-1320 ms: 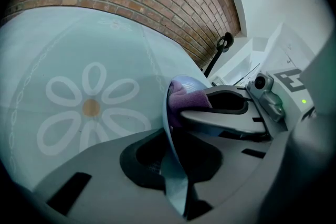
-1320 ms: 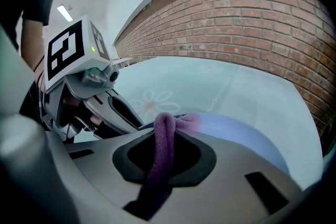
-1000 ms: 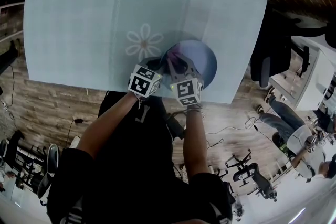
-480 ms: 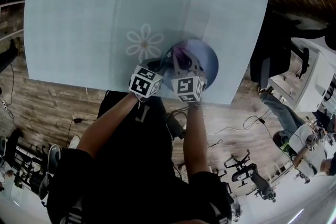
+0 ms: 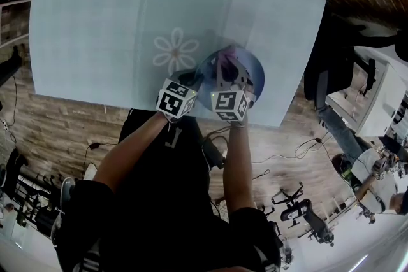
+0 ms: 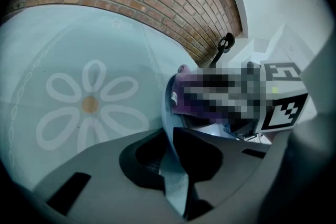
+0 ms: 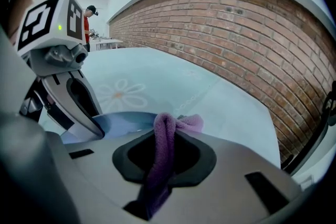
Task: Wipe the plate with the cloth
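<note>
Purple cloth (image 7: 167, 134) pinched tight in the right gripper (image 7: 164, 160), its bunched free end lying on the blue plate (image 5: 254, 76). Left gripper (image 6: 174, 165) clamped on the plate's near rim, which shows edge-on between the jaws. Plate sits on the pale blue table (image 5: 95, 22), close to its near edge and just right of a daisy print (image 5: 174, 51).

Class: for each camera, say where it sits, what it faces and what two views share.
Head view: on the head, looking down at table, arms, both grippers.
Left gripper view: on left gripper, looking along jaws shut on plate.
Right gripper view: on right gripper, along jaws shut on cloth.
Both gripper views share plate, cloth.
</note>
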The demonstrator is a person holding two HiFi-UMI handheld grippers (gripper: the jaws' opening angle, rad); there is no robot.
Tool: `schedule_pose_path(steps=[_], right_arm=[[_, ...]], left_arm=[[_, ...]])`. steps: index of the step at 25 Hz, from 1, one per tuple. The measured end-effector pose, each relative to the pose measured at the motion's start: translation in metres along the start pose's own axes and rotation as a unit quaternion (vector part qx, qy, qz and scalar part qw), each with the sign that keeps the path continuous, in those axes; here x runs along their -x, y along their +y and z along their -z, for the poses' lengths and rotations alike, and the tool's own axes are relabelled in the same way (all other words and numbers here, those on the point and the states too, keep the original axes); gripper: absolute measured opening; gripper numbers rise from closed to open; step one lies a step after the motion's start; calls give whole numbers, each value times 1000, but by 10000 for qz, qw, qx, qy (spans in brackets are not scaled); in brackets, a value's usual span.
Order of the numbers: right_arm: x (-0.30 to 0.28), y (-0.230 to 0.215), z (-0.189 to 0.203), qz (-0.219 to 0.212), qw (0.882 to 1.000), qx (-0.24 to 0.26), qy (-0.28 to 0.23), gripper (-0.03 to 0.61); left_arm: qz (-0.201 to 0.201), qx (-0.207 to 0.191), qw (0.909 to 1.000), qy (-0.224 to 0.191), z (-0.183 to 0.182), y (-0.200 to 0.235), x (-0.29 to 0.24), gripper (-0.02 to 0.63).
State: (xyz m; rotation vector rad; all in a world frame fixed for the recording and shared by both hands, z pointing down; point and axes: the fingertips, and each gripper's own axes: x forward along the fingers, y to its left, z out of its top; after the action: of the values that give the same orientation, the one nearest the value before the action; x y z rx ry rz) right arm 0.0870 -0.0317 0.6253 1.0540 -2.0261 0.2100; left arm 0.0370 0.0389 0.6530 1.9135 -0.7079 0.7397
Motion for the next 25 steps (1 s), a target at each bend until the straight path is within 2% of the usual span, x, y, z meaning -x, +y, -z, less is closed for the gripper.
schedule_pose_path(steps=[12,21,25], right_arm=[[4,-26,18,650,9959,439,447,66],[8,-37,33,931,9876,955,833,66],[13,-44,42,1019,9844,1038,991,66]], left_arm=[[-63,-18,9999,-76,-5,1,-1,66],[-23,152,9998,-112,-4,6,1,64],[-28,169,9998,-122,-5,6,1,63]])
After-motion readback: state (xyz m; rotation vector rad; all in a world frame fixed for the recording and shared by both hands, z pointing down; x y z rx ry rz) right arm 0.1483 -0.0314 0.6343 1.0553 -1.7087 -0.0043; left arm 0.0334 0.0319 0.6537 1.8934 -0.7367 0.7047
